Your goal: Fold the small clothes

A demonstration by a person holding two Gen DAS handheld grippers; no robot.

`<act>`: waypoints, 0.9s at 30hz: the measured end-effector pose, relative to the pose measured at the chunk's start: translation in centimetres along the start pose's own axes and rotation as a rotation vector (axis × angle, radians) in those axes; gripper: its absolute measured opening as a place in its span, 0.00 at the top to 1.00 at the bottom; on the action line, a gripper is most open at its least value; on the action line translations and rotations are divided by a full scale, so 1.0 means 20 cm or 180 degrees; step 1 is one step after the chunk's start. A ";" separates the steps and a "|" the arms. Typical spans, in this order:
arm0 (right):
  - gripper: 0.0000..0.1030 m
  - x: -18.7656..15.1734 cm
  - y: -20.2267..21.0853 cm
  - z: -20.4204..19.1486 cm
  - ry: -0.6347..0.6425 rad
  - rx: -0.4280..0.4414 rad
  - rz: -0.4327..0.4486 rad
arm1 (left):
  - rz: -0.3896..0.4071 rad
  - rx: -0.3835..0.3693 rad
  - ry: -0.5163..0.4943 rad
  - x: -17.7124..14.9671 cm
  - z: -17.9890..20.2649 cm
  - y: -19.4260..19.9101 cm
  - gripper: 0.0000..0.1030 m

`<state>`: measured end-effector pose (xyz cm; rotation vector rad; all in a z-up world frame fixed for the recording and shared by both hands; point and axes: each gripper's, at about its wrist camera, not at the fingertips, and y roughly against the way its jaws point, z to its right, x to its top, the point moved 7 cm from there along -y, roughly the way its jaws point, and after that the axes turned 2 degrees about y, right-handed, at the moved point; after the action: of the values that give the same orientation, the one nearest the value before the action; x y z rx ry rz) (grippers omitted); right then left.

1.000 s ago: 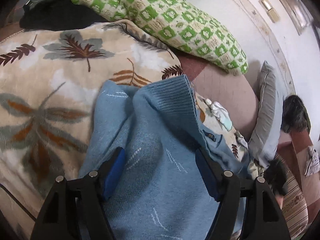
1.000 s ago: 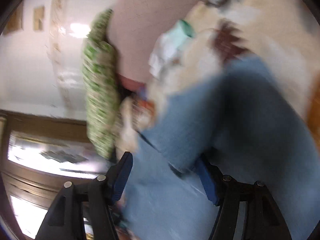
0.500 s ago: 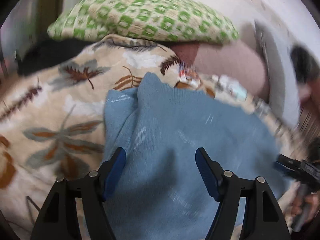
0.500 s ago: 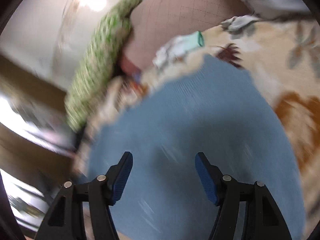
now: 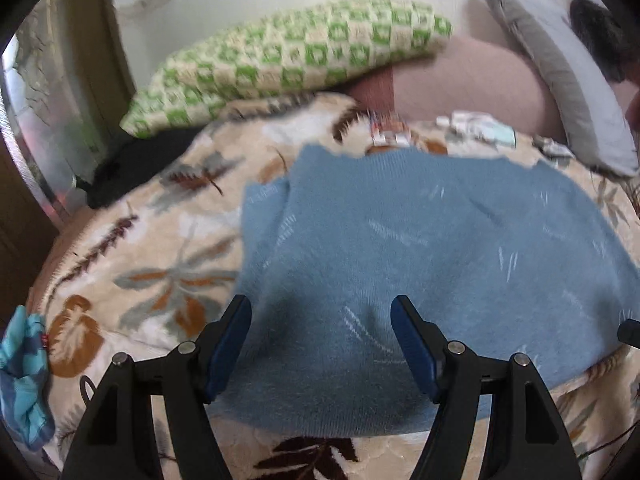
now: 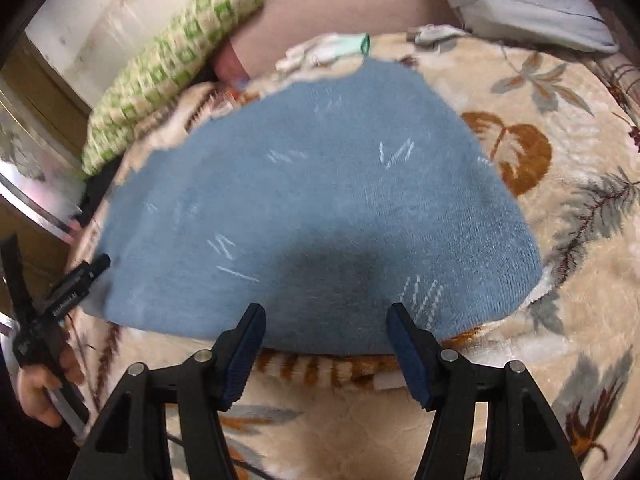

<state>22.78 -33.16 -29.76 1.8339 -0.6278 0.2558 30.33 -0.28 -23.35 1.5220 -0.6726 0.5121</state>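
The sweater (image 5: 420, 248) lies flat, long axis seemingly crosswise, near hem just ahead of both grippers' wide-open, empty fingers (image 5: 236, 340) (image 6: 248, 344).

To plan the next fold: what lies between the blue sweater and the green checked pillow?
In the left wrist view, only the leaf-patterned blanket lies between the blue sweater and the green checked pillow, with a dark cloth beside it.
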 end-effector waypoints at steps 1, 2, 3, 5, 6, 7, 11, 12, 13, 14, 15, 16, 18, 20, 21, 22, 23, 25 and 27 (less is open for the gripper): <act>0.36 0.00 0.03 -0.01 0.0002 0.0029 0.0044 | 0.0050 0.0031 0.0002 0.01 0.00 0.02 0.29; 0.36 0.01 0.06 -0.02 0.0030 0.0060 0.0123 | 0.0107 0.0045 0.0015 0.03 0.00 0.05 0.29; 0.36 0.03 0.07 -0.04 0.0071 0.0065 0.0182 | 0.0139 0.0053 0.0024 0.04 0.00 0.06 0.29; 0.36 0.07 0.10 -0.09 0.0176 0.0078 0.0340 | 0.0203 0.0087 0.0020 0.07 0.00 0.08 0.29; 0.36 0.09 0.10 -0.12 0.0195 0.0115 0.0383 | 0.0221 0.0101 0.0016 0.09 0.00 0.08 0.29; 0.36 0.11 0.11 -0.14 0.0204 0.0168 0.0424 | 0.0231 0.0104 0.0011 0.10 0.01 0.08 0.29; 0.36 0.18 0.05 -0.25 0.0254 0.0222 0.0481 | 0.0245 0.0110 -0.0027 0.11 0.02 0.08 0.29; 0.36 0.18 0.03 -0.26 0.0260 0.0220 0.0454 | 0.0224 0.0128 -0.0054 0.11 0.03 0.08 0.29; 0.36 0.18 0.00 -0.26 0.0257 0.0215 0.0424 | 0.0204 0.0134 -0.0075 0.10 0.03 0.07 0.29; 0.36 0.18 -0.03 -0.27 0.0249 0.0209 0.0382 | 0.0179 0.0133 -0.0081 0.10 0.03 0.06 0.29; 0.36 0.17 -0.05 -0.28 0.0255 0.0207 0.0359 | 0.0160 0.0131 -0.0081 0.09 0.03 0.05 0.29; 0.36 0.17 -0.06 -0.30 0.0279 0.0197 0.0343 | 0.0140 0.0130 -0.0082 0.09 0.03 0.05 0.29; 0.36 0.16 -0.09 -0.32 0.0350 0.0164 0.0325 | 0.0088 0.0149 -0.0103 0.07 0.02 0.02 0.29; 0.36 0.16 -0.12 -0.33 0.0420 0.0104 0.0305 | -0.0016 0.0164 -0.0125 0.04 0.01 -0.03 0.29; 0.36 0.15 -0.15 -0.32 0.0427 0.0092 0.0262 | -0.0120 0.0169 -0.0120 0.02 0.00 -0.07 0.29; 0.36 0.13 -0.18 -0.32 0.0415 0.0086 0.0190 | -0.0263 0.0158 -0.0087 -0.02 -0.01 -0.11 0.29; 0.36 0.11 -0.23 -0.31 0.0394 0.0051 0.0086 | -0.0362 0.0144 -0.0056 -0.05 -0.02 -0.14 0.29; 0.36 0.08 -0.26 -0.30 0.0449 -0.0030 0.0022 | -0.0413 0.0160 -0.0064 -0.08 -0.05 -0.17 0.29; 0.36 0.06 -0.26 -0.31 0.0622 -0.0157 -0.0025 | -0.0398 0.0155 -0.0086 -0.08 -0.07 -0.16 0.29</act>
<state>27.47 -26.53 -31.25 1.7385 -0.4864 0.4053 31.54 1.28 -26.71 1.6079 -0.5849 0.4162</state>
